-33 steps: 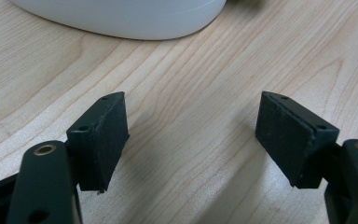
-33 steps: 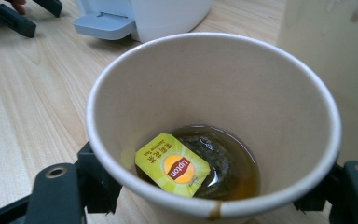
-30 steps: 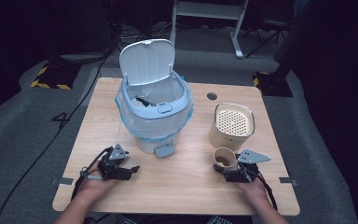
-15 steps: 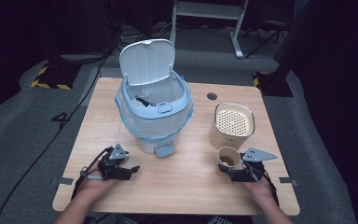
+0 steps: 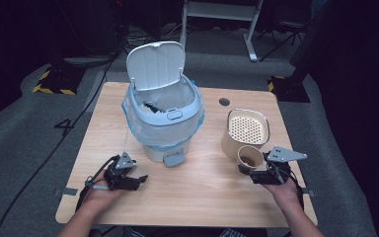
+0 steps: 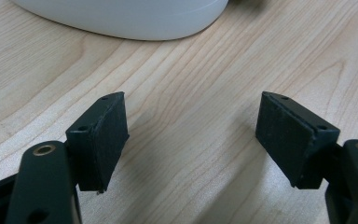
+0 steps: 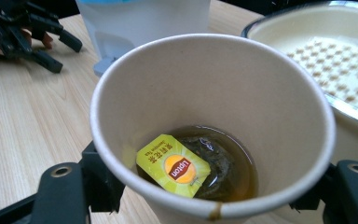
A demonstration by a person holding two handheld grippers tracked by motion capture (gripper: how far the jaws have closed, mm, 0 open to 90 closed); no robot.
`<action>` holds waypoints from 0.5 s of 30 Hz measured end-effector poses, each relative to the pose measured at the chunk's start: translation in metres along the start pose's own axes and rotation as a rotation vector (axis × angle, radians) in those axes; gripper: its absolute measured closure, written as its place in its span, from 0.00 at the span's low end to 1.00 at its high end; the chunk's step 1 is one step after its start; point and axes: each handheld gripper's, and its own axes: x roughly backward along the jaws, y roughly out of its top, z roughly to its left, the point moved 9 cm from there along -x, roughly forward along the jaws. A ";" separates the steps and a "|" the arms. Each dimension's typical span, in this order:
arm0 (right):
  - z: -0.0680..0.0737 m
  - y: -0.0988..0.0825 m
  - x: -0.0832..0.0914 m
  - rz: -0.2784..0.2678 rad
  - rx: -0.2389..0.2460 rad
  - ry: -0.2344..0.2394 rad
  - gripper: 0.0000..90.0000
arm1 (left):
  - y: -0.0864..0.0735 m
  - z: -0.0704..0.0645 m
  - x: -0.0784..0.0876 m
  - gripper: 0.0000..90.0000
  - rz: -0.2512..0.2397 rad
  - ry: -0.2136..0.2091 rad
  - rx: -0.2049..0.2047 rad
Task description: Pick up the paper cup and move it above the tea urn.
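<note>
Where it was — cup (image 5: 250, 158) in right hand-held gripper (image 5: 249, 173)

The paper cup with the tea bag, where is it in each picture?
High view: the paper cup is right of centre, at the right gripper.
Right gripper view: centre, between the jaws.
Left gripper view: not in it.
Shared landmark: the white bin.

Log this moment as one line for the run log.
left gripper: open, empty | right gripper: shut on paper cup | cup holds tea bag | bin lid open
</note>
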 end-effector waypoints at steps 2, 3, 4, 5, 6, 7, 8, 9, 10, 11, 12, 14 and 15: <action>-0.001 0.006 0.003 -0.001 0.003 0.002 0.33 | 0.000 0.000 0.000 0.28 0.000 0.000 0.000; -0.002 0.009 0.005 -0.002 0.005 0.000 0.33 | 0.000 0.000 0.000 0.28 0.000 0.000 0.000; -0.003 0.012 0.006 0.000 0.006 -0.001 0.33 | 0.000 0.000 0.000 0.28 0.000 0.000 0.000; -0.003 0.016 0.007 -0.002 0.007 0.000 0.34 | 0.000 0.000 0.000 0.28 0.000 0.000 0.000; -0.004 0.018 0.008 -0.002 0.006 -0.002 0.34 | 0.000 0.000 0.000 0.28 0.000 0.000 0.000; -0.005 0.022 0.010 -0.005 0.009 -0.002 0.34 | 0.000 0.000 0.000 0.28 0.000 0.000 0.000; -0.006 0.025 0.011 -0.006 0.010 -0.003 0.34 | 0.000 0.000 0.000 0.28 0.000 0.000 0.000; -0.007 0.029 0.012 -0.006 0.011 -0.003 0.34 | 0.000 0.000 0.000 0.28 0.000 0.000 0.000; -0.008 0.032 0.013 -0.007 0.009 -0.005 0.34 | 0.000 0.000 0.000 0.28 0.000 0.000 0.000; -0.009 0.035 0.014 -0.009 0.011 -0.006 0.34 | 0.000 0.000 0.000 0.28 0.000 0.000 0.000; -0.010 0.039 0.015 -0.012 0.012 -0.008 0.34 | 0.000 0.000 0.000 0.28 0.000 0.000 0.000; -0.013 0.044 0.017 -0.019 0.009 -0.009 0.34 | 0.000 0.000 0.000 0.28 0.000 0.000 0.000; -0.015 0.048 0.018 -0.021 0.009 -0.012 0.34 | 0.000 0.000 0.000 0.28 0.000 0.000 0.000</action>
